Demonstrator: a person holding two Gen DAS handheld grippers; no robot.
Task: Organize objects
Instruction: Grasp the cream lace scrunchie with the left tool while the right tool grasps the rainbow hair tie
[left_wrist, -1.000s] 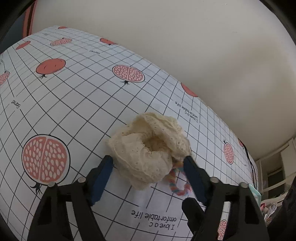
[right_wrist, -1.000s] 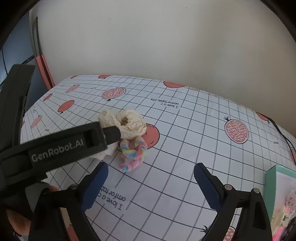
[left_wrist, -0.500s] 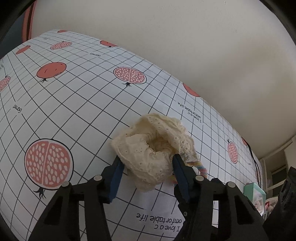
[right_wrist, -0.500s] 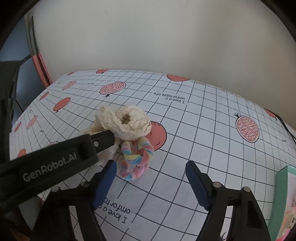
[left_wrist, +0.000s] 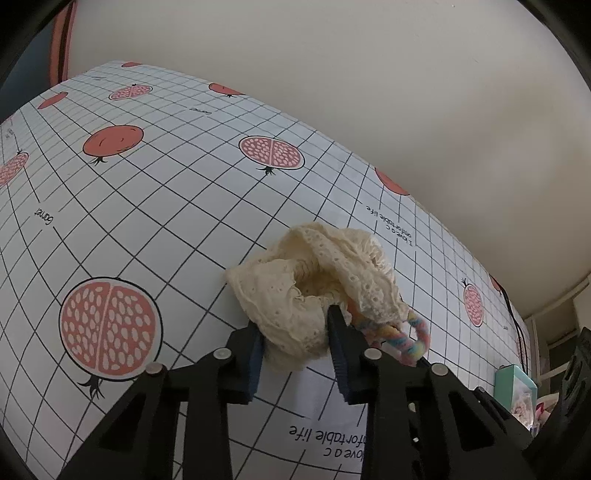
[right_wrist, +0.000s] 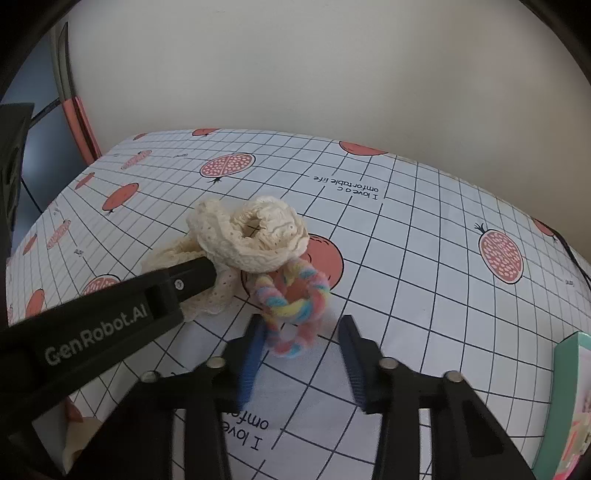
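Note:
A cream lace scrunchie (left_wrist: 314, 288) lies on the pomegranate-print tablecloth (left_wrist: 155, 206). My left gripper (left_wrist: 295, 343) is shut on its near edge; it also shows in the right wrist view (right_wrist: 251, 236), with the left gripper's finger (right_wrist: 184, 280) against it. A pastel rainbow fuzzy hair tie (right_wrist: 291, 306) lies just beside the scrunchie, partly under it; in the left wrist view it (left_wrist: 402, 336) peeks out to the right. My right gripper (right_wrist: 299, 354) is open, its fingers on either side of the hair tie's near end.
A mint-green box (right_wrist: 569, 402) with small items stands at the right edge of the table, also seen in the left wrist view (left_wrist: 517, 391). A cream wall (right_wrist: 332, 66) runs behind the table. A red-and-dark chair frame (right_wrist: 74, 107) stands at the far left.
My left gripper has closed on the scrunchie. My right gripper has moved forward to the rainbow hair tie and narrowed around it.

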